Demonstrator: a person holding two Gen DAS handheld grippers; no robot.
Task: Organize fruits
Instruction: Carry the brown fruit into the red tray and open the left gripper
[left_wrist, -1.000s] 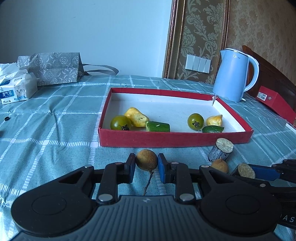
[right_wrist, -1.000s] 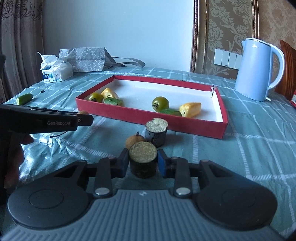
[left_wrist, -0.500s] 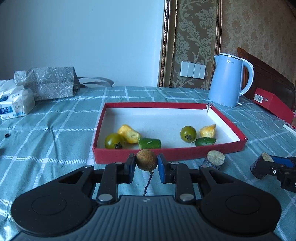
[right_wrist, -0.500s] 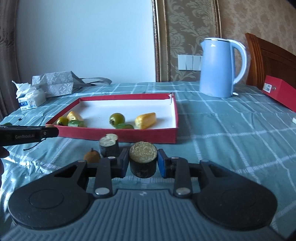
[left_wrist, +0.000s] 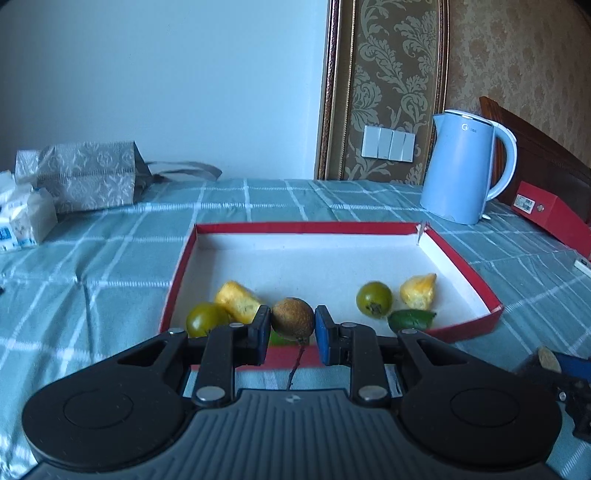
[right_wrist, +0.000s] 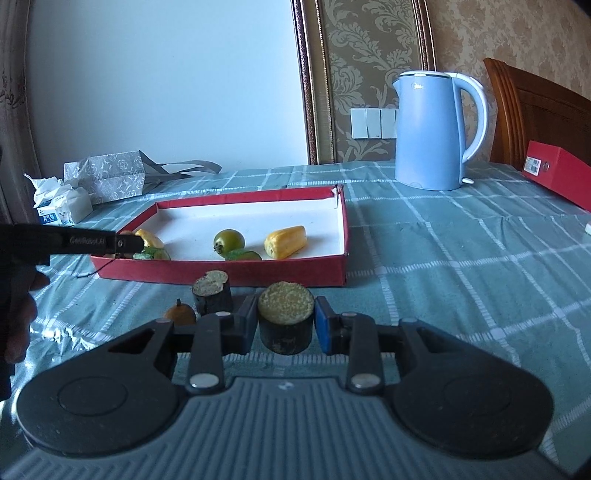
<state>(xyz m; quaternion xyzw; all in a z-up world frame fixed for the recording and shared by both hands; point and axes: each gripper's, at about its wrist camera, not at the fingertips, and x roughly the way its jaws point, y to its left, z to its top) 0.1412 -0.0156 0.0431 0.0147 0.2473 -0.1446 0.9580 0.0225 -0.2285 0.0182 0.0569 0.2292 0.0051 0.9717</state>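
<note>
My left gripper (left_wrist: 292, 328) is shut on a small round brown fruit (left_wrist: 292, 318) with a thin stem, held over the near wall of the red tray (left_wrist: 465, 266). Inside the tray lie two green tomatoes (left_wrist: 373, 298), two yellow pieces (left_wrist: 417, 291) and green slices (left_wrist: 412, 318). My right gripper (right_wrist: 285, 322) is shut on a dark cylinder with a pale seeded cut top (right_wrist: 285, 314), held in front of the tray (right_wrist: 221, 271). A second dark cylinder (right_wrist: 212, 293) and a small orange fruit (right_wrist: 180, 314) sit on the cloth just left of it. The left gripper (right_wrist: 125, 243) shows at the tray's near left corner.
A blue kettle (right_wrist: 436, 129) stands behind the tray at the right. A red box (right_wrist: 557, 173) lies at the far right by a wooden chair. A grey gift bag (left_wrist: 88, 177) and a tissue pack (left_wrist: 22, 218) sit at the far left. The checked cloth (right_wrist: 461, 258) covers the table.
The left gripper rose and moved forward with the brown fruit, from the cloth before the tray to above its near wall. The right gripper swung right with the cylinder, then held still.
</note>
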